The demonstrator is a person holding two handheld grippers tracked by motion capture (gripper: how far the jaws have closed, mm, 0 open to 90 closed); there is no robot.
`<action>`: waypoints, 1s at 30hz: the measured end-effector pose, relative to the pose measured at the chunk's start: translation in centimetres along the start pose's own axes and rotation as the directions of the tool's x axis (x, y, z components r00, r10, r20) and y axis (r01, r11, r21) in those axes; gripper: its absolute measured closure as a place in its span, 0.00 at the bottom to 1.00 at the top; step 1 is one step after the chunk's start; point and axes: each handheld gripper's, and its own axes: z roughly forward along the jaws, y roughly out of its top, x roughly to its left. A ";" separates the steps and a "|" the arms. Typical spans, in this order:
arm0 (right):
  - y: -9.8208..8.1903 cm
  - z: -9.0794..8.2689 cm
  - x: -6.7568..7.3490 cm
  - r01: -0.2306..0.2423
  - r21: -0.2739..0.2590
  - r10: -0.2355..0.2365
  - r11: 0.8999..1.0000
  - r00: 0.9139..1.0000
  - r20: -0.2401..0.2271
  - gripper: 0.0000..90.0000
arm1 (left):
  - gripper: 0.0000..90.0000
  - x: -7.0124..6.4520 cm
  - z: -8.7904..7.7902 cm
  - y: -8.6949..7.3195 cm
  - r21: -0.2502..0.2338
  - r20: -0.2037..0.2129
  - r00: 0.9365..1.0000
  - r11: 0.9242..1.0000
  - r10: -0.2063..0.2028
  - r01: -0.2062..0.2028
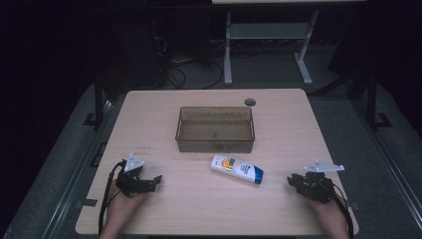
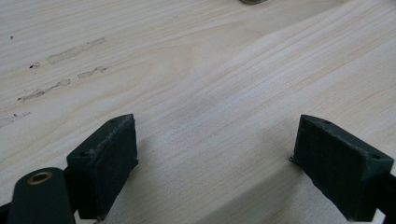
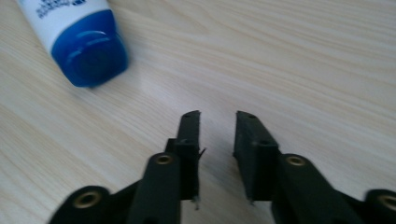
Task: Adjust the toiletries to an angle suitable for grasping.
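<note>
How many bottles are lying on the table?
1. The white bottle with a blue cap lies on its side on the table, just in front of the brown bin.

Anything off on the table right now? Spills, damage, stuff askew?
Nothing spilled or broken. The white bottle with a blue cap lies on its side, skewed, just in front of the translucent brown plastic bin. The pale wooden table has a few scuff marks near the left gripper.
</note>
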 end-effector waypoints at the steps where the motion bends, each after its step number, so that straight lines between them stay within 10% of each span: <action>1: 0.2 0.0 0.1 -0.001 -0.001 0.001 1.000 1.000 -0.010 0.89 | 0.13 0.0 0.0 0.0 0.000 0.000 1.000 1.000 0.000 0.000; 30: 6.1 1.9 2.3 0.061 -0.047 -0.069 0.997 0.980 -0.189 1.00 | 0.13 0.0 -0.1 0.0 0.000 -0.001 1.000 1.000 0.002 -0.002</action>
